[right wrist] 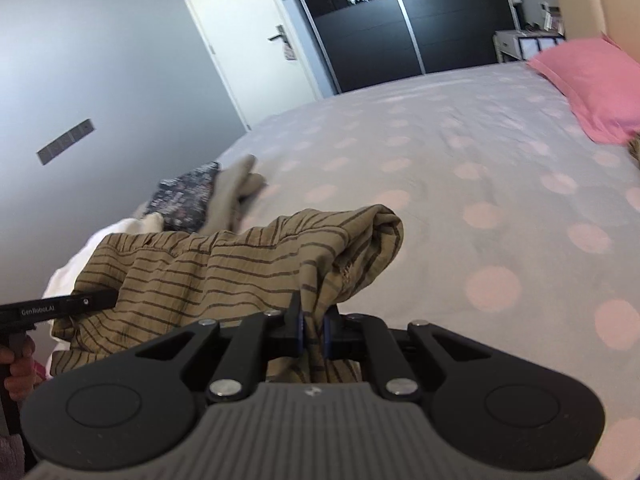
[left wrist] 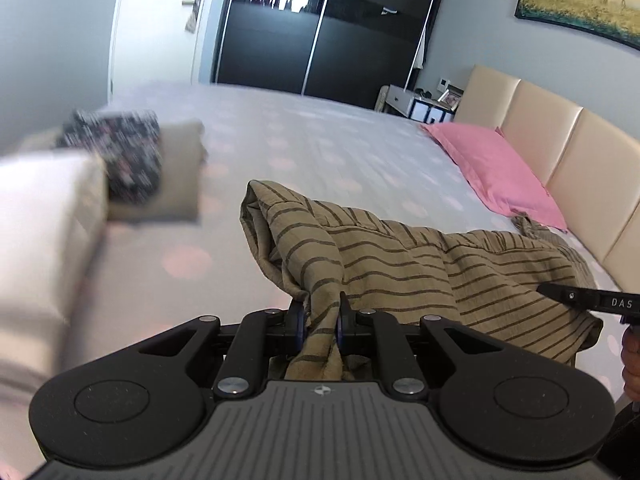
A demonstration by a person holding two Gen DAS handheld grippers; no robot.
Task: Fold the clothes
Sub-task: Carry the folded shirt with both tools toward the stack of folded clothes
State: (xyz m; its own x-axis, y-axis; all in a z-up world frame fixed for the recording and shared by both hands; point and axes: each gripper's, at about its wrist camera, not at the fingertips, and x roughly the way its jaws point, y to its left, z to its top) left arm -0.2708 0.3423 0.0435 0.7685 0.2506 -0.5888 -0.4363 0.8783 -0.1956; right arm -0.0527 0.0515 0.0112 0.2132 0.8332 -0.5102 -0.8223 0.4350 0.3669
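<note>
2 claws: left claw and right claw, each w/ 1 bunch of cloth squeezed between its 2 fingers. 1 striped tan shirt hangs right in front of both claws. 3 folded things to the left of the left claw: 1 white, 1 dark w/ little dots, 1 beige. 1 pink pillow far ahead, to the right. 1 bed under it all.
</note>
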